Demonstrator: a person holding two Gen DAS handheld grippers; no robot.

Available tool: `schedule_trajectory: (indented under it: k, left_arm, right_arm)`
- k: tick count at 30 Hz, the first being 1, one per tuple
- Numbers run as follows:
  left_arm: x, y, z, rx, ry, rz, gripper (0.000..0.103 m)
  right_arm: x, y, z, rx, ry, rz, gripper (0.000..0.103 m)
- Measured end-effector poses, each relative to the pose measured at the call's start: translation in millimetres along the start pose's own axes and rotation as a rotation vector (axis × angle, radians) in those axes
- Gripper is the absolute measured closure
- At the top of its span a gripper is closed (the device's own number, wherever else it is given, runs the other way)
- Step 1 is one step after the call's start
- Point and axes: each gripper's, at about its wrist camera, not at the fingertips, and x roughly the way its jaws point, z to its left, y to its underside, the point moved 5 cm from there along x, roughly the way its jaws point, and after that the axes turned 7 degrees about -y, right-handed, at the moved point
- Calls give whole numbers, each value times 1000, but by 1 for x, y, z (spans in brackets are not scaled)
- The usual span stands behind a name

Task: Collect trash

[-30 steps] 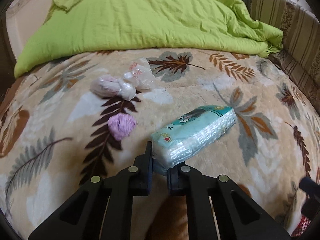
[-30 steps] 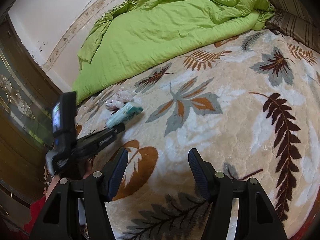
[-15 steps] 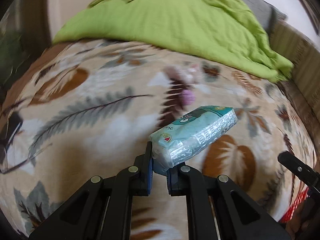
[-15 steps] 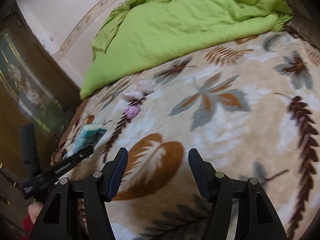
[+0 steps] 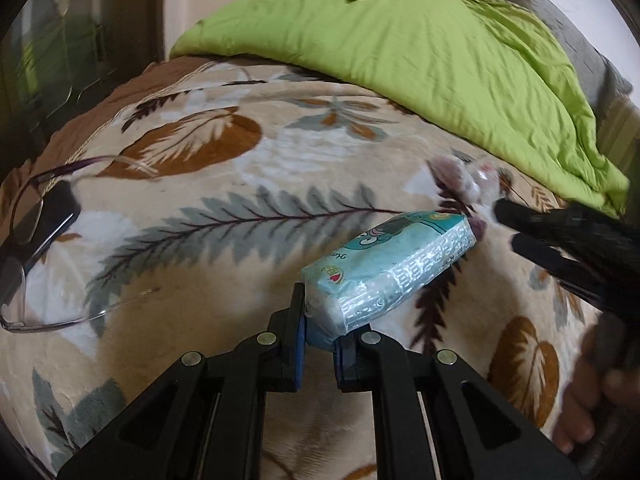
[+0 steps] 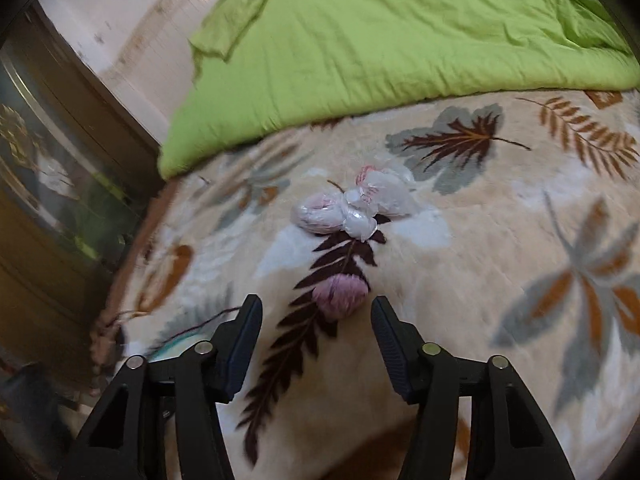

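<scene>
My left gripper (image 5: 318, 330) is shut on one end of a teal tissue pack (image 5: 390, 266), held above the leaf-patterned blanket (image 5: 240, 240). In the right wrist view a crumpled purple wad (image 6: 340, 294) lies on the blanket just ahead of my right gripper (image 6: 316, 330), which is open with the wad close to the gap between its fingertips. Farther on, a bundle of clear plastic bags (image 6: 354, 208) with pink and white contents rests on the blanket. The bags (image 5: 468, 178) show blurred in the left wrist view, behind the right gripper's black fingers (image 5: 560, 240).
A green quilt (image 6: 400, 48) covers the far part of the bed. Eyeglasses (image 5: 36, 248) and a dark phone (image 5: 44, 216) lie on the blanket at the left. A wooden glass-fronted cabinet (image 6: 48, 184) stands along the bed's left side. A hand (image 5: 592, 380) holds the right gripper.
The left gripper has swung left with the tissue pack, bringing the eyeglasses into view. The right gripper has moved forward toward the purple wad and the bags, still open.
</scene>
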Motion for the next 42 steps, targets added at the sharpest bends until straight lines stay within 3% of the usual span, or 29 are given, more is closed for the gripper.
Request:
schedule_trajectory:
  k: [2, 3, 6, 15, 21, 26, 34, 42]
  left_arm:
    - [1, -1, 2, -8, 1, 5, 93]
    - [1, -1, 2, -8, -1, 2, 93]
    - [-1, -1, -1, 8, -1, -7, 93]
    - [-23, 6, -27, 122, -40, -95, 93]
    - [-51, 17, -50, 204, -79, -184, 93]
    - [-81, 33, -65, 236, -83, -243, 93]
    - [-112, 71, -76, 294, -82, -278, 93]
    - [-103, 78, -76, 305, -98, -263, 93]
  right_arm:
    - [21, 0, -1, -40, 73, 42, 56]
    - [27, 2, -3, -56, 118, 60, 67]
    - [24, 6, -10, -56, 104, 19, 75]
    - [-86, 54, 9, -199, 87, -141, 75]
    - [-147, 99, 5, -198, 103, -209, 75]
    - [-178, 116, 0, -169, 96, -265, 75]
    - [-196, 125, 7, -192, 93, -305, 75]
    - [-195, 125, 5, -177, 86, -302, 75]
